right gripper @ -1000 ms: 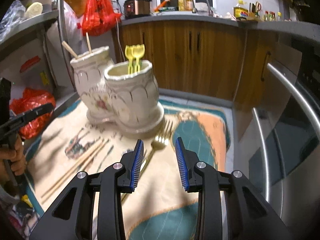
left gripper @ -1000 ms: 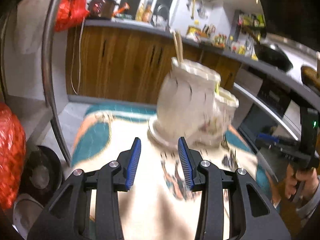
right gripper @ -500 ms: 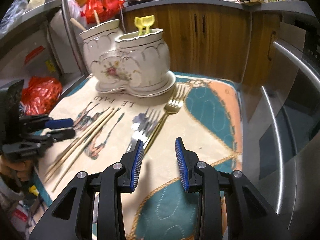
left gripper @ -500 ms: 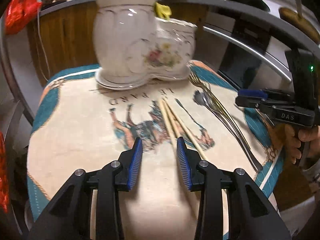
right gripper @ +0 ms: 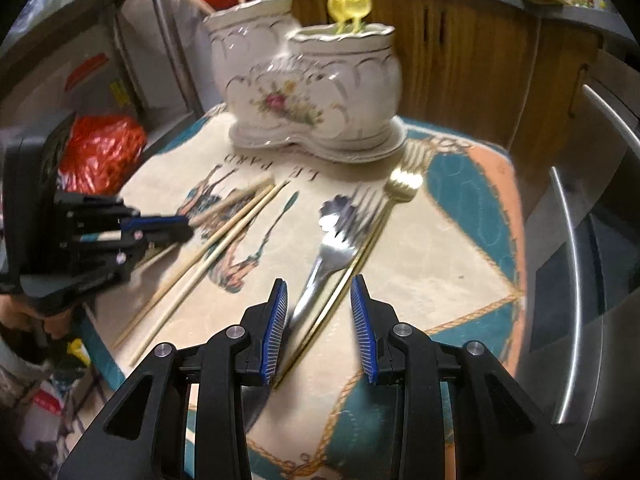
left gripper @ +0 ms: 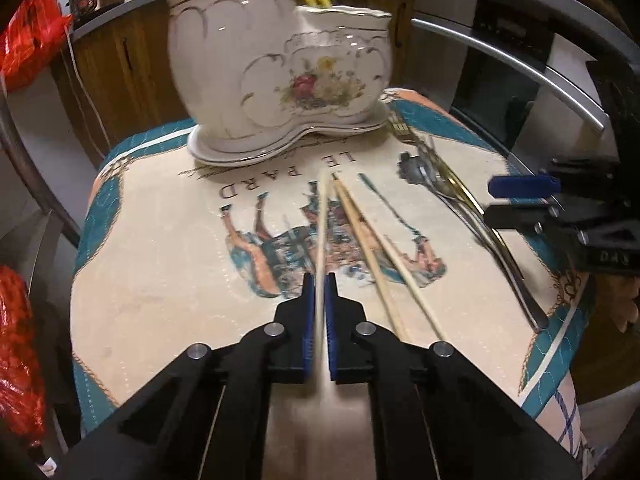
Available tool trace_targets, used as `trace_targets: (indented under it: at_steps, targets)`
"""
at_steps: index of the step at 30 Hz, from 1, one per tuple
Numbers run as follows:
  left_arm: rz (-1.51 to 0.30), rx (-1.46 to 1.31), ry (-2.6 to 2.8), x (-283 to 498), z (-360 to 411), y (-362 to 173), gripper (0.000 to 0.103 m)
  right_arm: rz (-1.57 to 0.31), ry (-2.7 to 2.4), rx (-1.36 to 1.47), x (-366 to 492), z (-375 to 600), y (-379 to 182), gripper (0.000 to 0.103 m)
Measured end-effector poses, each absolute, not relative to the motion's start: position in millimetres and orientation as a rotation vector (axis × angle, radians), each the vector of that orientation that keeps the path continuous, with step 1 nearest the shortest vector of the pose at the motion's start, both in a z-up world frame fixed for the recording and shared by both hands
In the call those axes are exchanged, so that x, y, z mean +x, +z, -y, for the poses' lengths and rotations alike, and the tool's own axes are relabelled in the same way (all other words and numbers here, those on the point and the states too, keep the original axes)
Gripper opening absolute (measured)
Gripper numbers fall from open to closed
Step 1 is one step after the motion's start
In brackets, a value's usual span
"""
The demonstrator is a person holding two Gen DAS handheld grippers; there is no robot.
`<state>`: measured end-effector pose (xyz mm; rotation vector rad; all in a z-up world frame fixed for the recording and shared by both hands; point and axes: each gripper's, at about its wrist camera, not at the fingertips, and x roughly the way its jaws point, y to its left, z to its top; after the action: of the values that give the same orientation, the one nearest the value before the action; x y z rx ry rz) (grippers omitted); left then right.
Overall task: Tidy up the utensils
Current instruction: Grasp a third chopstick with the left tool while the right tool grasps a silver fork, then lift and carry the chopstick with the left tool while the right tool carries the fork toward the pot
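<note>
My left gripper [left gripper: 319, 280] is shut on one pale wooden chopstick [left gripper: 322, 224] that points toward the white floral ceramic holder [left gripper: 280, 68]. Two more chopsticks [left gripper: 376, 256] lie on the cloth just to its right. My right gripper [right gripper: 319, 284] is open, low over the handles of a silver fork [right gripper: 324, 256] and a gold fork [right gripper: 360, 252]. A silver spoon [right gripper: 335, 212] lies by the forks. The two-pot holder [right gripper: 312, 92] holds yellow utensils [right gripper: 349, 10] and chopsticks. The left gripper also shows in the right wrist view [right gripper: 188, 226].
A printed cloth [left gripper: 168, 248] covers the small table, whose edges fall off close on all sides. A steel oven rail [right gripper: 572, 248] runs to the right. Red plastic bags [right gripper: 102, 152] sit on a shelf to the left. Wooden cabinets [right gripper: 460, 64] stand behind.
My left gripper moved down to the chopsticks and shut on one, raising its tip. My right gripper moved down and forward over the fork handles, still open.
</note>
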<state>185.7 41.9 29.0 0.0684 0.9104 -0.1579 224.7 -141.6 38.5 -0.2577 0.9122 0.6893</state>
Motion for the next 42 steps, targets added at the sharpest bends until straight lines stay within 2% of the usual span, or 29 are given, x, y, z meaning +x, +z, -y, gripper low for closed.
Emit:
trace_targets:
  at_steps: [5, 9, 15, 19, 22, 36, 42]
  targets:
    - [-0.928, 0.091, -0.125, 185, -51, 31, 0.004, -0.982, 0.682, -0.312, 227, 125, 34, 0.034]
    - [-0.931, 0.096, -0.103, 181, -61, 33, 0.004, -1.033, 0.668, -0.332, 235, 119, 37, 0.023]
    - [-0.932, 0.094, -0.093, 172, -75, 32, 0.004, -1.09, 0.676, -0.485, 229, 109, 32, 0.019]
    - [-0.928, 0.08, -0.095, 171, -79, 34, 0.004, -1.116, 0.679, -0.479, 234, 114, 34, 0.015]
    - [-0.93, 0.083, -0.103, 173, -77, 35, 0.004, -1.142, 0.712, -0.424, 237, 119, 35, 0.007]
    - [-1.013, 0.076, -0.149, 186, -82, 34, 0.004, -1.117, 0.687, -0.429, 245, 136, 61, 0.006]
    - [-1.159, 0.189, -0.182, 207, -71, 39, 0.005, -1.166, 0.628, -0.511, 255, 148, 52, 0.006]
